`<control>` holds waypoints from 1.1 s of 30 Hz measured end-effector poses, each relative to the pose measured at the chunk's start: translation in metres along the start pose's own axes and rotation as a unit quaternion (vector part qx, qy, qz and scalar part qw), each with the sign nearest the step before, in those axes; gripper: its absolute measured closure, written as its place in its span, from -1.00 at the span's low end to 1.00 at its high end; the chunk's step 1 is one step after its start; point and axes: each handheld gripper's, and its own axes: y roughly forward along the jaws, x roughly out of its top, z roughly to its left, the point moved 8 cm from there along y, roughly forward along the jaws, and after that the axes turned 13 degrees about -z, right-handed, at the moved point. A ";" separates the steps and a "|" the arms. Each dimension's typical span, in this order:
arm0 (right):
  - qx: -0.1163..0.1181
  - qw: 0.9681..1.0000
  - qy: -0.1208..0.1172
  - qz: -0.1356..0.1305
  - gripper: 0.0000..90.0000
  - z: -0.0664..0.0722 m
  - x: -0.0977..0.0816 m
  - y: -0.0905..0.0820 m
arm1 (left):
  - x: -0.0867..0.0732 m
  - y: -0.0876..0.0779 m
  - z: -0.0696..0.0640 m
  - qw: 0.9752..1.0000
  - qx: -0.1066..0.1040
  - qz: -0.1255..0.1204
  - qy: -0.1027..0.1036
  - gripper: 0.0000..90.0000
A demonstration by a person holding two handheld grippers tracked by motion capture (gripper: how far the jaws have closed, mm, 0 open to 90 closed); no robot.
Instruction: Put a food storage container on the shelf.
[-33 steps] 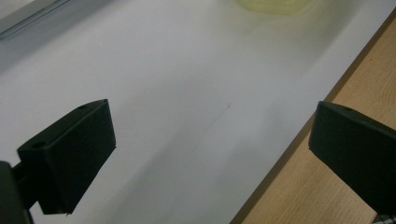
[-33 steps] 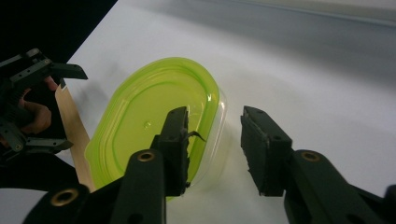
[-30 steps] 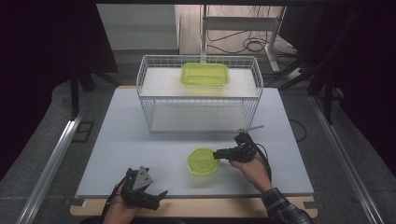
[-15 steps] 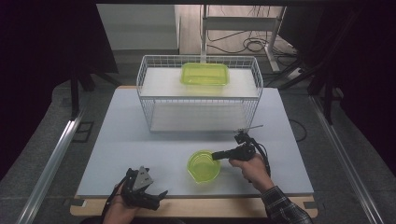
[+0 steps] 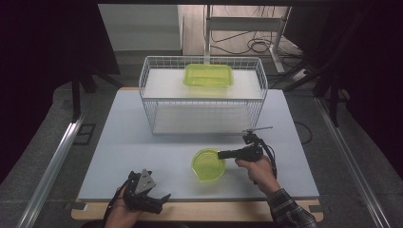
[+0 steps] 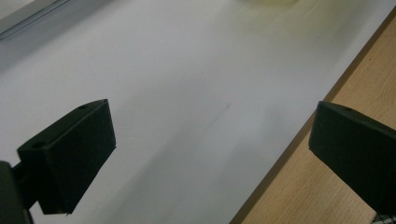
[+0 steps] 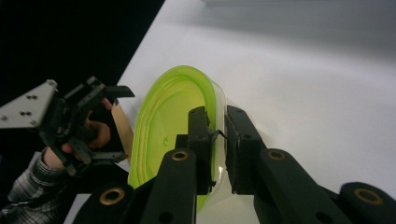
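Closing on the bowl is the change: my right jaws have just been drawing together, and the wall of the green bowl (image 5: 208, 164) stands between them. A second ago the bowl sat on the table with the right gripper (image 5: 223, 154) at its rim; now it sits in the same spot, near the front edge and right of centre, but it is pinched. I judge the pick-up step as good as made, with only the lift left.

Largest to smallest:

- White table (image 5: 142, 142), wooden strip along my edge.
- Wire rack (image 5: 147, 95) at the back, well apart from the bowl. A green rectangular container (image 5: 208, 75) rests on its upper shelf.
- Green bowl (image 7: 168, 121), translucent, tilted in the right gripper view, its rim running up between my fingers.
- Left gripper (image 5: 159, 199), at the front left corner, near the wooden strip.

Fingers. Right: nearly closed, one pad (image 7: 200, 140) inside the bowl wall and the other outside, both pressing on the thin plastic. The grip is on the edge only, so I expect the bowl to hang and perhaps swing when raised. Left: jaws spread wide in the left gripper view, one finger (image 6: 70, 154) over the white surface, the other over the wood; nothing is between them, nothing touched.
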 end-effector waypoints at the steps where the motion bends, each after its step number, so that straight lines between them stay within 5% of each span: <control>1: 0.003 1.000 0.001 -0.003 0.81 0.001 0.002 -0.001 | 0.000 0.000 0.000 1.000 0.000 -0.001 -0.001 -0.99; 33: 0.012 0.998 -0.010 -0.068 0.81 0.038 0.072 -0.031 | 0.000 -0.002 0.002 1.000 0.000 0.007 -0.019 -0.99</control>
